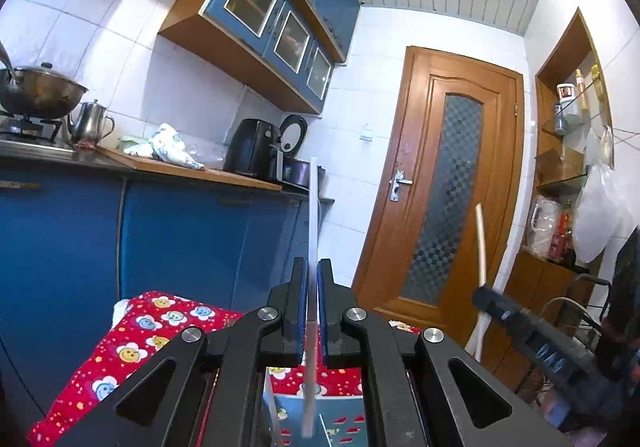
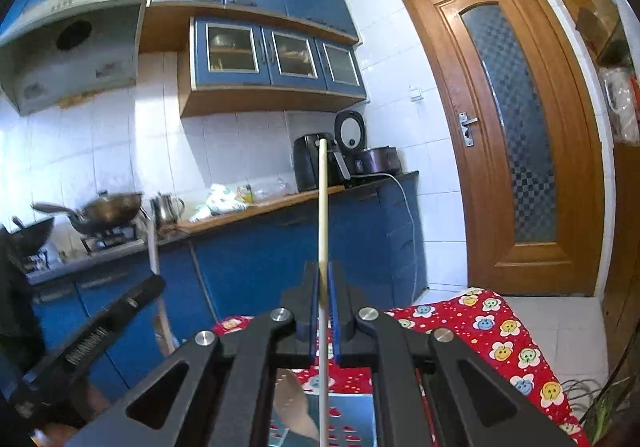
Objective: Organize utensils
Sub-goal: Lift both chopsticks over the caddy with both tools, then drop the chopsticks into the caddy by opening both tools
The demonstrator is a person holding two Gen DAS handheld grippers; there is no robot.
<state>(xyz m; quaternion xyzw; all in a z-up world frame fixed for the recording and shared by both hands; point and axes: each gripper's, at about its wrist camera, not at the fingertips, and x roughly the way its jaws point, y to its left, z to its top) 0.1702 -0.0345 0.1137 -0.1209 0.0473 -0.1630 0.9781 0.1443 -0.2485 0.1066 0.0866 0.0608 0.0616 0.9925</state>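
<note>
Left wrist view: a pale, flat, translucent-white utensil handle [image 1: 313, 215] stands upright between the blue pads of my left gripper [image 1: 313, 311], its long axis running straight up from the jaws and down past them towards a blue-walled box with a small red print [image 1: 344, 423] directly below. The lower end hangs within the box's mouth; whether it touches the floor of the box I cannot tell. My left gripper is clenched on this handle. The coming move, as I judge it, turns on that vertical line: the box lies under both grippers, so each utensil must go down lengthwise.

Right wrist view: a round, light wooden stick [image 2: 322, 215], of the thickness of a chopstick or spoon handle, is likewise clamped upright in my right gripper [image 2: 323, 311], its tip reaching up across the counter's appliances. Beneath the jaws a brownish spatula-like blade [image 2: 294, 411] leans inside the same box [image 2: 352, 415]. The left gripper's body [image 2: 108, 327] shows at the lower left, near but apart; both hands seem about equally close to the box.

The box rests on a red tablecloth with smiling flowers [image 2: 508, 331]. Beyond it stand blue cabinets, a wooden worktop, a wok on the stove and a wooden door [image 1: 448, 183].
</note>
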